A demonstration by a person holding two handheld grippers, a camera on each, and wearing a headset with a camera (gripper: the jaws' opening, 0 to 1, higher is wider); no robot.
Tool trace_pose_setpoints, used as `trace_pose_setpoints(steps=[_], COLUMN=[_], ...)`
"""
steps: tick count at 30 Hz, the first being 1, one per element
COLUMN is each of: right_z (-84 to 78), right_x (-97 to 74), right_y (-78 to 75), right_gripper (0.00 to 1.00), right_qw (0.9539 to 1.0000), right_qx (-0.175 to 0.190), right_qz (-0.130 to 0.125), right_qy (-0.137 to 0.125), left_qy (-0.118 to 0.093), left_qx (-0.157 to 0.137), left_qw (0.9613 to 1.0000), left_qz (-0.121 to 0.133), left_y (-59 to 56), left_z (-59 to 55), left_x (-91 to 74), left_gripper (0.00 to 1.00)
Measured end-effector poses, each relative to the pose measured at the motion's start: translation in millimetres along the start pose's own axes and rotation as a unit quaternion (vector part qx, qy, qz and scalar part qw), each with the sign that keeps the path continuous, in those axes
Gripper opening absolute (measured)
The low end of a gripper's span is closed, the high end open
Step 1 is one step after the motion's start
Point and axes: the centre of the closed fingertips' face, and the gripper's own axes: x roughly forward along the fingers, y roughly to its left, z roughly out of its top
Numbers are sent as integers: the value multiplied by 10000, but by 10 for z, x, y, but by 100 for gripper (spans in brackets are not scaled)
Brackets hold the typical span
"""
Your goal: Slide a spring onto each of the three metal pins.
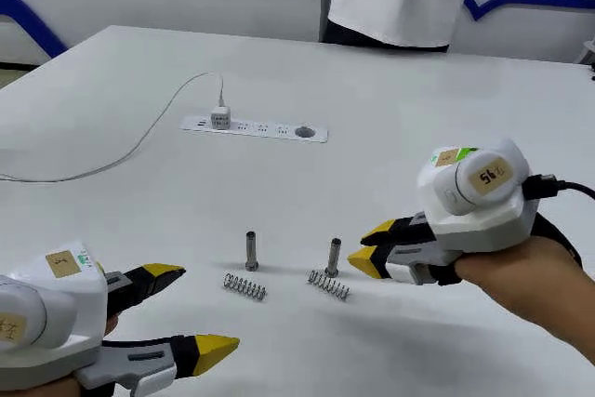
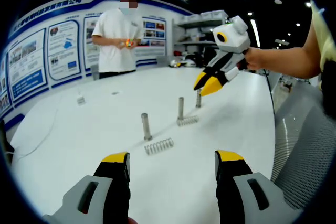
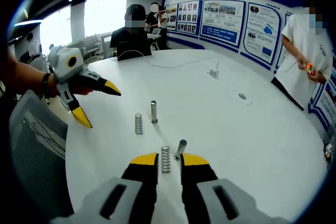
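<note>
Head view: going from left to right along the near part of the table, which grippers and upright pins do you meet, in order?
The left gripper → first pin → second pin → right gripper. The springs are left out, since each overlaps its pin.

L gripper (image 1: 203, 309) jaws wide, R gripper (image 1: 370, 246) jaws narrowly apart.
</note>
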Motion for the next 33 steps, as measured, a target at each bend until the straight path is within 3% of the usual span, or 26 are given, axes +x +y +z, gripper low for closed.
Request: trace_pose_setpoints(steps=[12, 21, 33], right_z=[29, -16, -113], right_x=[185, 389, 614], right_y=[125, 192, 146], right_gripper=[18, 17, 17], right_qw=[9997, 9988, 9975], right_qx=[-84, -188, -188], right_qz=[209, 334, 308], right_qy=[81, 304, 606], left_qy=[-3, 10, 18], left_qx=[-12, -14, -28], left_qw=[10000, 10000, 10000], left_qz=[0, -21, 1], left_y=[17, 21, 31], left_z=[-11, -42, -58], left_x=[-2, 7, 5], left_gripper=[67, 67, 67])
